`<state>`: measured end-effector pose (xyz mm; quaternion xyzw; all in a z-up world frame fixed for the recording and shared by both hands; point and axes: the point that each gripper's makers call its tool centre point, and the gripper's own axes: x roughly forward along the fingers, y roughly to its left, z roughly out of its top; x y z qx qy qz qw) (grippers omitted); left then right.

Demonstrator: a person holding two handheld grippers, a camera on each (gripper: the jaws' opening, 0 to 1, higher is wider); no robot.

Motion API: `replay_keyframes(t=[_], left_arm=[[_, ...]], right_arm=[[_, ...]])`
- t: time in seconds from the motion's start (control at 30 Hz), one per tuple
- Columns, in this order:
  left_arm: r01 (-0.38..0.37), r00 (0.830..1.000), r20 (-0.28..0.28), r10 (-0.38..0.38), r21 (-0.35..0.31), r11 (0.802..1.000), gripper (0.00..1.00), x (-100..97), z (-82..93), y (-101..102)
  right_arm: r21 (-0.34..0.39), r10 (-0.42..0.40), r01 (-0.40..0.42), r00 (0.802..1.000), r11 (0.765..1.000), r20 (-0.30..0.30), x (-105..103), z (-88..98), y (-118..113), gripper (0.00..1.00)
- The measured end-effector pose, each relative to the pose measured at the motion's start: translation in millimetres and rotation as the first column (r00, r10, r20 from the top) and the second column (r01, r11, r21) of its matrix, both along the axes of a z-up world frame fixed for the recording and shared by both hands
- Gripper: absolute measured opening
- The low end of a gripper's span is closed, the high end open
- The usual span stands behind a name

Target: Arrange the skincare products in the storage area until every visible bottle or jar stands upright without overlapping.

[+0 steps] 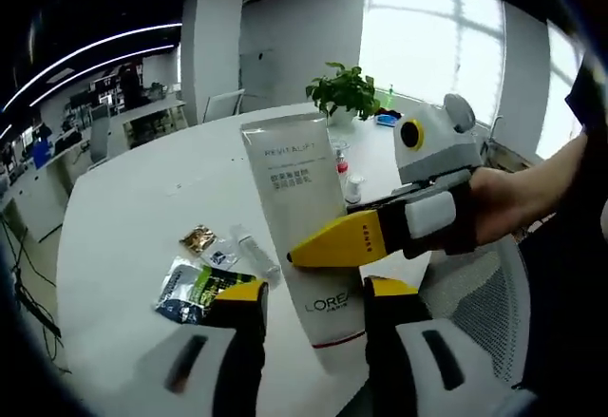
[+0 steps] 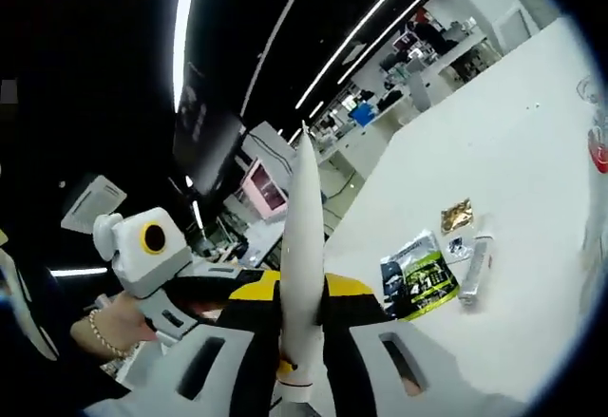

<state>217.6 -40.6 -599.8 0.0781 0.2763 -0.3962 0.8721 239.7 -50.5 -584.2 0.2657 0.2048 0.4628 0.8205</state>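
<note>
Bare white table (image 1: 123, 217) spreads far and left, while sachets (image 1: 201, 284) lie near, and a potted plant (image 1: 344, 89) with small bottles (image 1: 350, 181) blocks the far right.

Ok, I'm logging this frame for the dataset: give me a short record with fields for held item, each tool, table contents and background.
held item: white tube, printed label, upright above the table
left tool: jaws on either side of the tube's lower end
right tool: jaws closed on the tube, seen edge-on
table: white; green and black sachet, small gold packet, clear packet
background: potted plant, small bottles beside it
</note>
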Motion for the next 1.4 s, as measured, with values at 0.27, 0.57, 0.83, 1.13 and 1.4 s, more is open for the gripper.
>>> replay_keyframes(t=[0.27, 0.57, 0.83, 1.13, 1.4], left_arm=[[0.08, 0.993, -0.078, -0.084, -0.055, 0.995, 0.39, -18.8, 1.0, 10], [0.033, 0.996, -0.063, -0.064, -0.412, 0.911, 0.45, -9.7, 62.6, 0], [0.192, 0.977, -0.012, -0.213, -0.379, 0.905, 0.45, -26.1, 72.3, -30], [0.284, 0.956, 0.027, -0.293, -0.336, 0.898, 0.28, -40.7, 69.6, -47], [0.328, 0.944, 0.078, -0.319, -0.275, 0.904, 0.22, -41.3, 69.3, -54]], right_arm=[[-0.007, 0.064, -0.064, 0.996, 0.998, 0.054, -13, 5.2, -7, 0.15], [-0.118, 0.325, -0.307, 0.924, 0.945, 0.2, -50, 11.6, -9, 0.15], [-0.239, 0.522, -0.468, 0.807, 0.851, 0.276, -76, 16.2, -4, 0.15], [-0.237, 0.578, -0.528, 0.764, 0.815, 0.287, -89, 18.2, -1, 0.16], [-0.255, 0.601, -0.545, 0.745, 0.799, 0.289, -87, 14.6, -1, 0.16]])
